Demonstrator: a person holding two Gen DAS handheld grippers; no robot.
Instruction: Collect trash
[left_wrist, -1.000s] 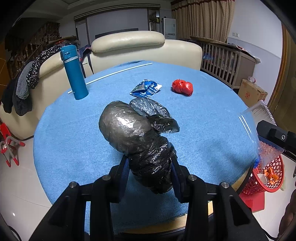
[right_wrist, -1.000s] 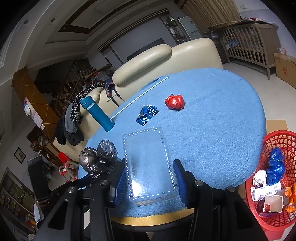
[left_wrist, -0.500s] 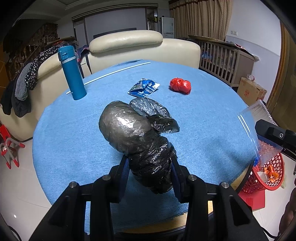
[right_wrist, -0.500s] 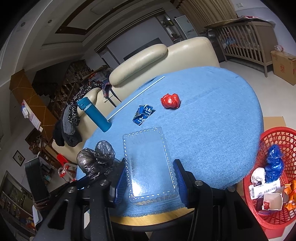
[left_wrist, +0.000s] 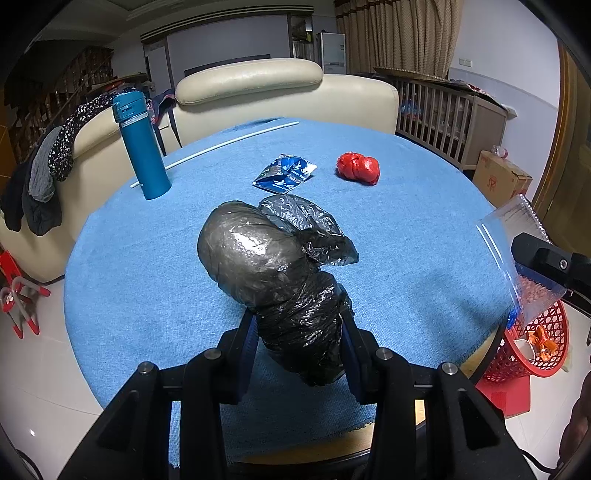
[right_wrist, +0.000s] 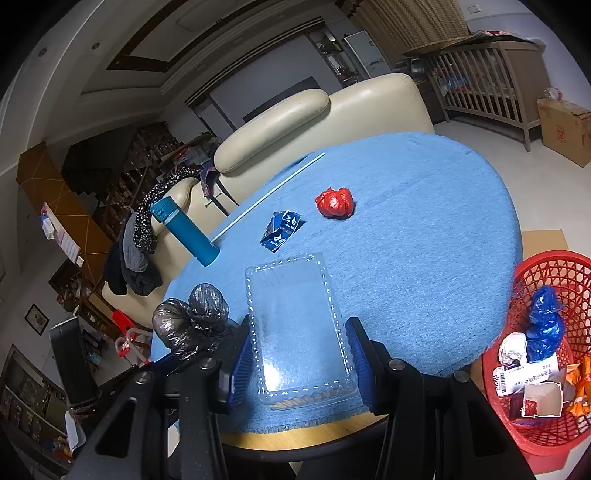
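The left gripper (left_wrist: 298, 332) stays clamped on the black trash bag (left_wrist: 273, 266), its two fingers pressing the bag's lower, twisted part while the rounded bulk juts forward above the blue-clothed surface (left_wrist: 406, 229). The right gripper (right_wrist: 297, 354) likewise keeps its hold on the clear plastic tray (right_wrist: 295, 317), a finger against each long side, the tray held over the near edge of the surface.

Since a second ago neither grasp has altered; what has changed is the framing. In the left wrist view the teal bottle (left_wrist: 142, 147), the blue wrapper (left_wrist: 284, 179) and the red crumpled bag (left_wrist: 358, 170) sit slightly lower and left in the picture than before, and they lie in the same order on the cloth, well apart from both held things. In the right wrist view the red basket (right_wrist: 546, 288) has slid a little leftward and now shows more of its rim; it stands on the floor beside the surface, holding a blue bag, white paper, a small carton and orange scraps. The white rod (right_wrist: 269, 195) lies across the far side of the cloth.
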